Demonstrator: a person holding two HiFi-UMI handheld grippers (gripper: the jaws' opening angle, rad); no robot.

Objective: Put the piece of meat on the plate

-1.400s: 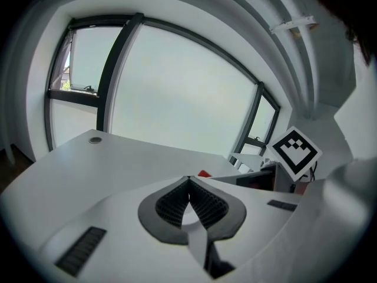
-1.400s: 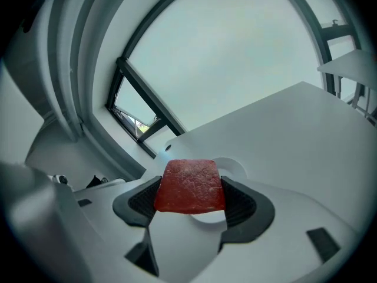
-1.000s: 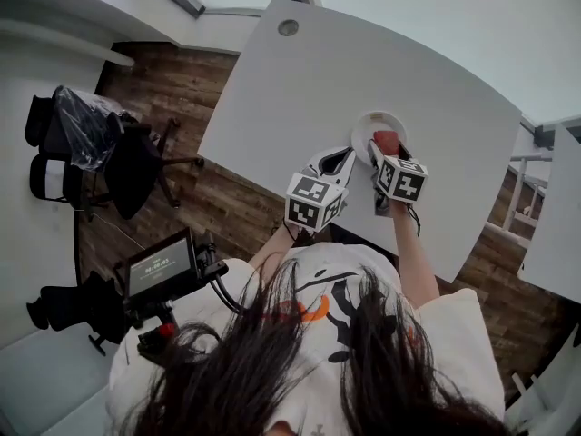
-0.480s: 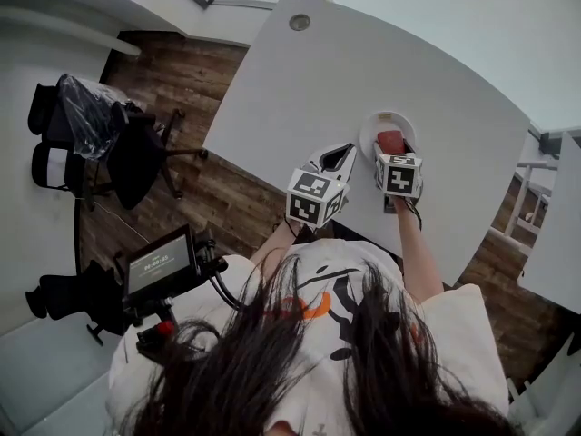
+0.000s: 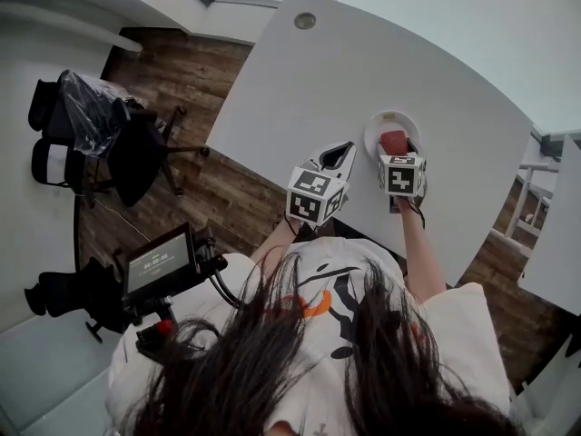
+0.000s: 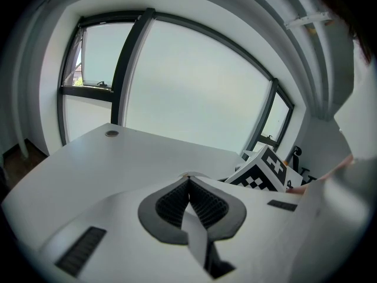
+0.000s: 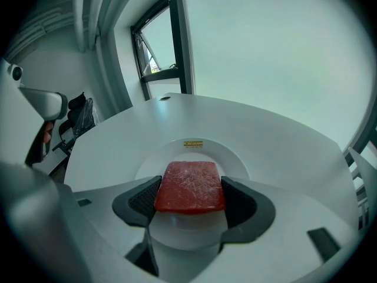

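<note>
The red, slab-shaped piece of meat (image 7: 189, 186) sits between the two dark ribbed pads (image 7: 143, 198) of the right gripper (image 7: 189, 198), which press on its two sides. The claw is closed to the width of the slab and holds it. The meat is over the middle of the round white plate (image 7: 232, 153). Its underside is hidden, so I cannot tell whether it touches the plate. The gripper's body cuts off the plate's near rim. A small yellow sticker (image 7: 192, 144) on the far rim is too small to read.

In the head view, the right gripper's marker cube (image 5: 402, 174) covers its jaws and the near part of the plate (image 5: 375, 127). Only the top of the meat (image 5: 393, 141) shows past it. The person's dark hair (image 5: 300, 371) fills the bottom of that view.

The left gripper (image 6: 188, 183) hangs just left of the right one, above the white table (image 5: 363, 62). Its jaws are pressed together with nothing between them. The table holds nothing else near the plate except a round cable grommet (image 5: 305, 20) at its far corner.

On the wood floor to the left are two dark office chairs (image 5: 136, 163), one under clear plastic (image 5: 80, 116). A black device with a small screen (image 5: 160, 265) is beside the person.

Count: one piece of meat, one plate, two grippers.
</note>
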